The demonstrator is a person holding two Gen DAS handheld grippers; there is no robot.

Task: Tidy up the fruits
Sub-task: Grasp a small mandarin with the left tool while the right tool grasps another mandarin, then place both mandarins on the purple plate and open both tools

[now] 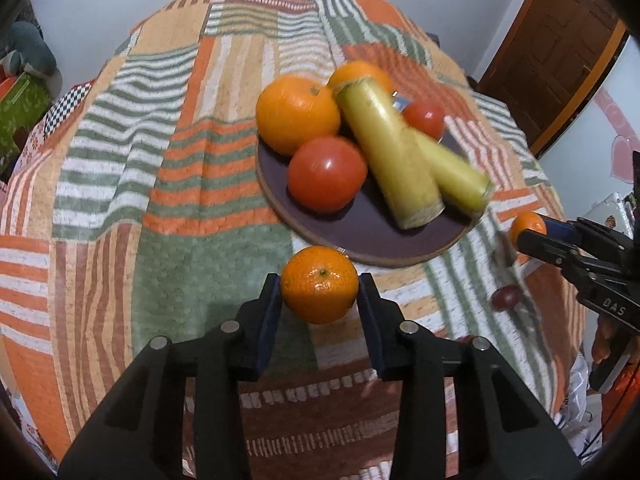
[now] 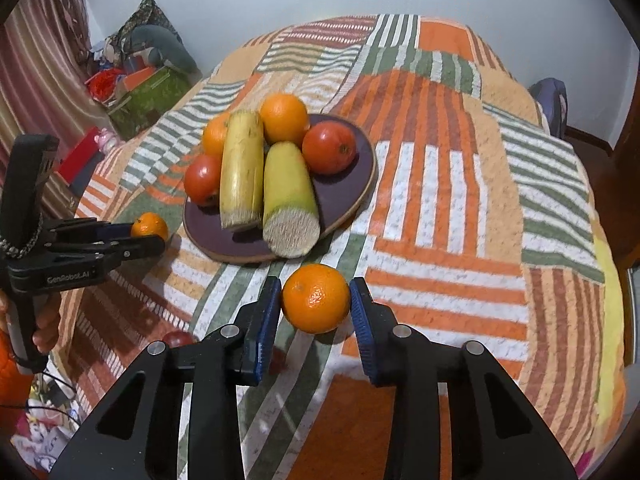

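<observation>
1. Your left gripper point(image 1: 319, 294) has its fingers point(image 1: 269, 308) closed on a small mandarin point(image 1: 319, 284), pads pressed against both its sides, stem end facing the camera.
2. Your right gripper point(image 2: 315, 300) likewise grips a second mandarin point(image 2: 316, 298) between its blue ribbed fingers point(image 2: 264, 320); the peel is glossy and dimpled.
3. Both mandarins sit just short of the near rim of the dark round plate point(image 2: 344, 196), over the patchwork cover point(image 2: 440, 208) that drapes the desk.
4. The plate holds two oranges point(image 2: 285, 118), two red tomatoes point(image 2: 330, 148) and two yellow-green cut stalks point(image 2: 241, 168) lying side by side, their fibrous cut ends towards the right camera.
5. The plate lies towards the middle of the desk, nearer its left edge in the right wrist view.
6. A small dark red fruit point(image 1: 506, 296) lies on the cover near the desk's near edge; what it is cannot be told.
7. Readable writing: "GenRobot.AI" on the left gripper's side in the right wrist view, and "DAS" on the right gripper's body in the left wrist view.
</observation>
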